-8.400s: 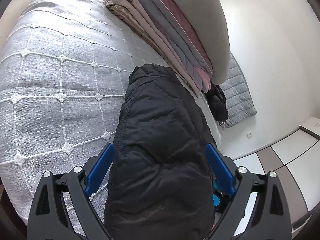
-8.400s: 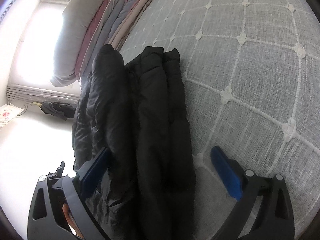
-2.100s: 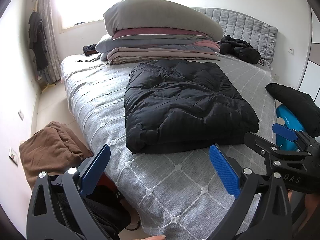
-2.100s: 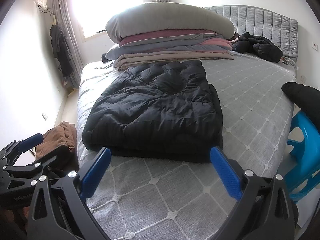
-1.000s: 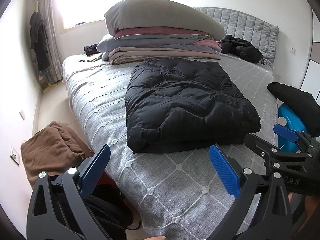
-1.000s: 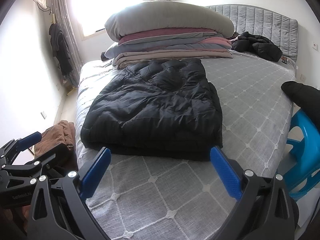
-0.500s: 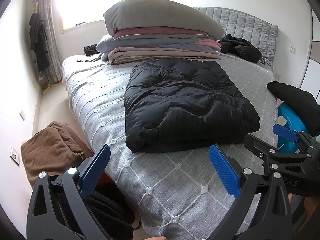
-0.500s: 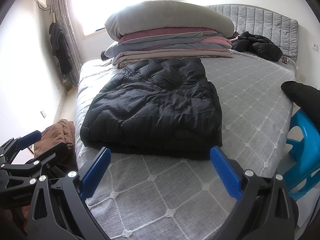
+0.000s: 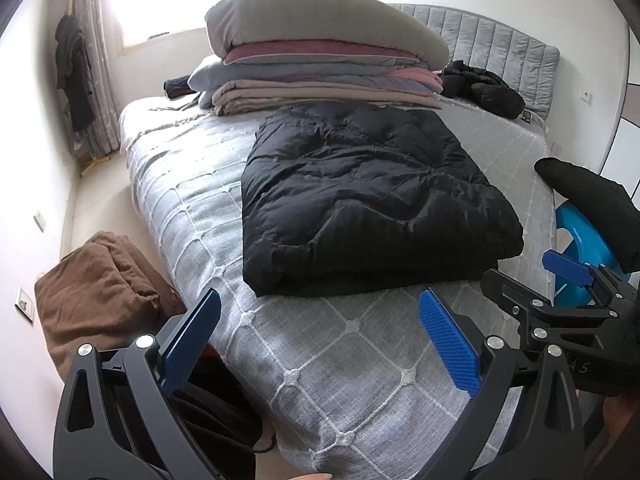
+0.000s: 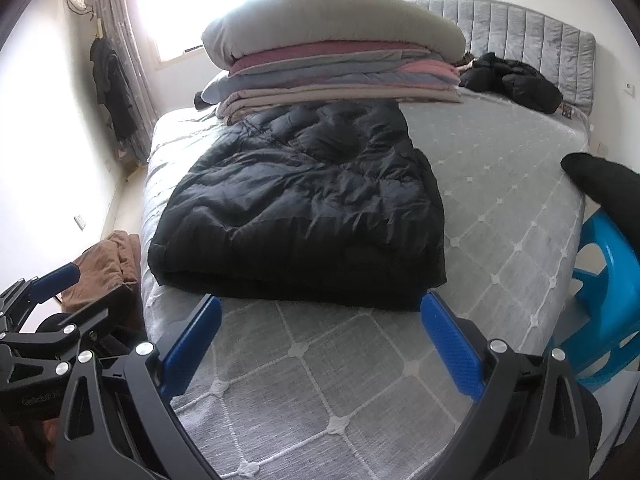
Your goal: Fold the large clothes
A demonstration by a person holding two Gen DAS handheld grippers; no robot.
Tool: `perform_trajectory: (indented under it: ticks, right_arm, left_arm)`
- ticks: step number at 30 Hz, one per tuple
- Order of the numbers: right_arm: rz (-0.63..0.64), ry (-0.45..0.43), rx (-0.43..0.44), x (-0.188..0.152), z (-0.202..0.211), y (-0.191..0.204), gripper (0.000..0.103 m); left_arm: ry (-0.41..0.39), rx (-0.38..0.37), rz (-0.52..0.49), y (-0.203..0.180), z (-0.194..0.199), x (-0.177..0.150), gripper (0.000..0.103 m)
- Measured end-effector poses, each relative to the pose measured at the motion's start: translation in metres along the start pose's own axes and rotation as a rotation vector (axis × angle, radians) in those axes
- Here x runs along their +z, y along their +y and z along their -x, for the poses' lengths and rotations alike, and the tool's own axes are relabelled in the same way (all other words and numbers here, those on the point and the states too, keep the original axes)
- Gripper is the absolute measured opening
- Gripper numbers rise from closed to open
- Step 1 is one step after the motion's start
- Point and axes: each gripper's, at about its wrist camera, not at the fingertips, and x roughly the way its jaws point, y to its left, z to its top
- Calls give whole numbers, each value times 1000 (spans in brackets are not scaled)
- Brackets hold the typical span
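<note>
The black jacket (image 9: 368, 200) lies folded into a thick rectangle on the grey bed (image 9: 348, 364), its far edge just in front of a stack of folded blankets (image 9: 320, 76) topped by a grey pillow (image 9: 320, 20). The left tongs (image 9: 320, 336) and the right tongs (image 10: 320, 340) both hover above the near end of the bed, short of the jacket, with their blue fingers (image 10: 450, 350) spread wide and nothing held between them. A brown cloth (image 9: 92, 280) lies on the floor beside the bed, and a blue stool (image 10: 608, 284) stands at its other side.
</note>
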Motion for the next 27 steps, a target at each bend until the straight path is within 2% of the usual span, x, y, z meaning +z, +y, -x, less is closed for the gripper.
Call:
perform_trajectory:
  ticks: [13, 16, 27]
  right_arm:
    - [-2, -5, -18, -5, -3, -10, 96]
    - [-3, 16, -13, -5, -9, -10, 96]
    - [-5, 0, -15, -7, -4, -12, 96]
  left_arm:
    - [-2, 24, 7, 5, -4, -3, 95]
    - [28, 23, 12, 6, -13, -3, 95]
    - [17, 27, 11, 5, -11, -4, 95]
